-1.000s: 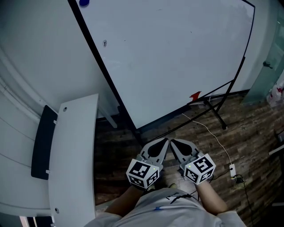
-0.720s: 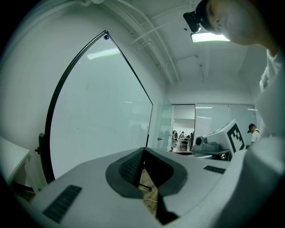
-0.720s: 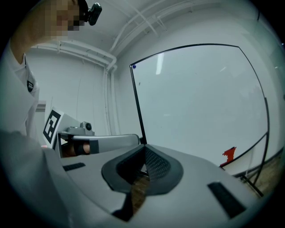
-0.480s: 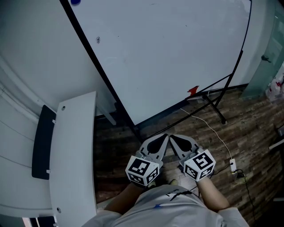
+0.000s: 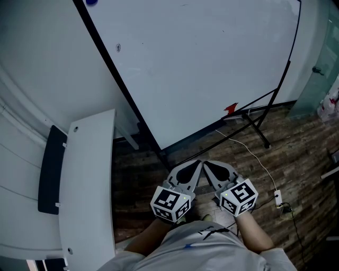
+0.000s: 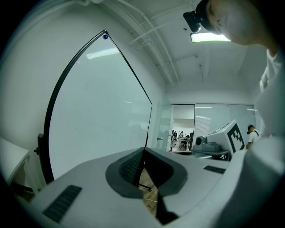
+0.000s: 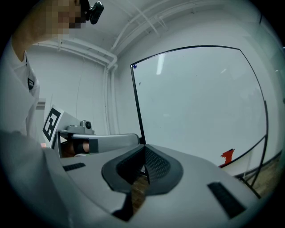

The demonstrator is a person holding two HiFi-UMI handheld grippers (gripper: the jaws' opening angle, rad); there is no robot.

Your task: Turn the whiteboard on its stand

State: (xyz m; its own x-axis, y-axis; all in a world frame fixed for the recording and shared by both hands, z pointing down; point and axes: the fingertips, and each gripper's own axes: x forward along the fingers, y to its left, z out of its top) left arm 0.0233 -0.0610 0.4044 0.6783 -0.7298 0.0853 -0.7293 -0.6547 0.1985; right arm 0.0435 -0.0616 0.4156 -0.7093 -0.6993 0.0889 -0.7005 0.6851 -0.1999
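A large whiteboard [image 5: 201, 58] with a thin black frame stands on a black folding stand [image 5: 254, 119] ahead of me; a small red piece [image 5: 231, 109] sits at its lower edge. It fills the left gripper view as the whiteboard [image 6: 98, 116] and the right gripper view as the whiteboard [image 7: 200, 102]. My left gripper [image 5: 199, 165] and right gripper [image 5: 205, 165] are held side by side low in front of my body, both shut and empty, tips close together just short of the board's lower corner.
A white desk [image 5: 87, 185] with a dark panel [image 5: 52, 169] runs along the left. A white cable [image 5: 249, 156] leads over the wood floor to a plug [image 5: 277, 200]. A glass door [image 5: 318, 79] stands at the right. A blue magnet [image 5: 91, 2] sits near the board's top corner.
The view shifted slightly between one second ago and half a second ago; since then nothing moves. Both grippers stay shut in the same place.
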